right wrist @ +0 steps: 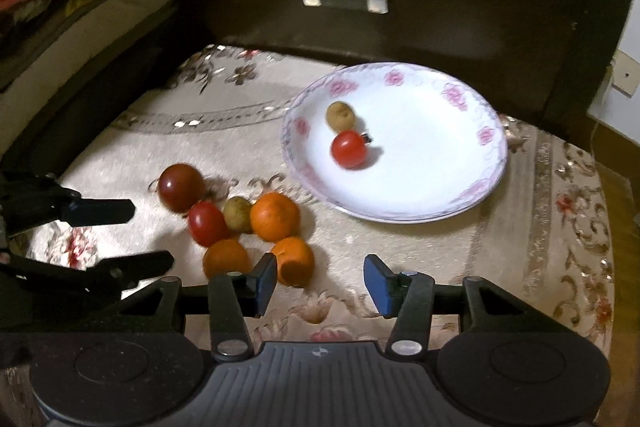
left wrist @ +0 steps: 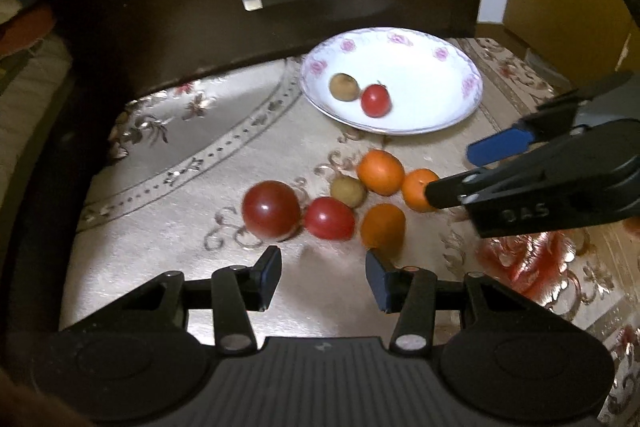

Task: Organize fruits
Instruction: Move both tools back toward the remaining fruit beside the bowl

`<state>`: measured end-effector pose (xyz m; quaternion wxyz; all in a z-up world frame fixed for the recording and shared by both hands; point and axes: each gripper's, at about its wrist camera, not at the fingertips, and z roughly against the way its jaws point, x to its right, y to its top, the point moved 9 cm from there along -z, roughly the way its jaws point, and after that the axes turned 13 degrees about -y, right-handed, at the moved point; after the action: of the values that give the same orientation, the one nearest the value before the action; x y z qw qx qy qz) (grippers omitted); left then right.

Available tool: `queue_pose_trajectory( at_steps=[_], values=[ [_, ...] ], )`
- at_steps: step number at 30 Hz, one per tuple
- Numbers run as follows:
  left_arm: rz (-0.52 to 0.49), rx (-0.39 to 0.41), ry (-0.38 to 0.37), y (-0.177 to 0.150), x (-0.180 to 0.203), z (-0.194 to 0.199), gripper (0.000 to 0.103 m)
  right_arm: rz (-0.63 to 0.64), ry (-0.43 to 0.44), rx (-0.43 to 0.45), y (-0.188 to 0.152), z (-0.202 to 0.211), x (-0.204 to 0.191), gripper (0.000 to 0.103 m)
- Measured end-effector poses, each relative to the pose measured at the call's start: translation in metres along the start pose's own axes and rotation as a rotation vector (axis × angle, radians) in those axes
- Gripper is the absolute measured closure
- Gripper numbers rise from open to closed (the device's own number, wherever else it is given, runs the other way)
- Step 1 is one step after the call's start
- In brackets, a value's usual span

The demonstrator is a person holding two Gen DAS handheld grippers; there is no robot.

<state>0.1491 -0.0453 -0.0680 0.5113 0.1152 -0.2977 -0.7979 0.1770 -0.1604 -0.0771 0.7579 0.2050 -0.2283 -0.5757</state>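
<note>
- Left hand-held gripper [left wrist: 322, 269]: jaws apart, holding nothing.
- Right hand-held gripper [right wrist: 320, 277]: likewise released.
- Plate [right wrist: 460, 195] near the worktop's [right wrist: 180, 143] far edge holds a small tomato [right wrist: 349, 148].

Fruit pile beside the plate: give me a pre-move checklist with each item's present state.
1. Left hand-held gripper empty, jaws apart: ok.
2. Right hand-held gripper empty, jaws apart: ok.
3. Plate has free room: ok; only a small red tomato and a brownish fruit lie in it.
4. Loose fruit within view: ok; six pieces sit on the patterned cloth, including the dark red tomato.
5. A single fruit free to grip: not ok; the near orange and its neighbours are packed together.
6. Grippers clear of each other: cannot tell; the right one reaches over the pile in the left wrist view.
</note>
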Motion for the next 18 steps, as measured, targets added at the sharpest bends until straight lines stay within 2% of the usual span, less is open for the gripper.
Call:
queue_pose_trajectory(
  at_steps=[11,16,18],
  values=[
    [-0.014,-0.025,-0.054,0.002,0.012,-0.012,0.050,0.054,0.011,-0.046,-0.003,-0.023,-0.013,0.059],
    [-0.030,-0.032,-0.056,0.003,0.015,-0.017,0.050,0.061,0.022,-0.044,-0.001,-0.024,-0.015,0.075],
    [-0.037,-0.039,-0.062,0.002,0.017,-0.019,0.050,0.058,0.017,-0.045,-0.001,-0.024,-0.013,0.077]
  ],
)
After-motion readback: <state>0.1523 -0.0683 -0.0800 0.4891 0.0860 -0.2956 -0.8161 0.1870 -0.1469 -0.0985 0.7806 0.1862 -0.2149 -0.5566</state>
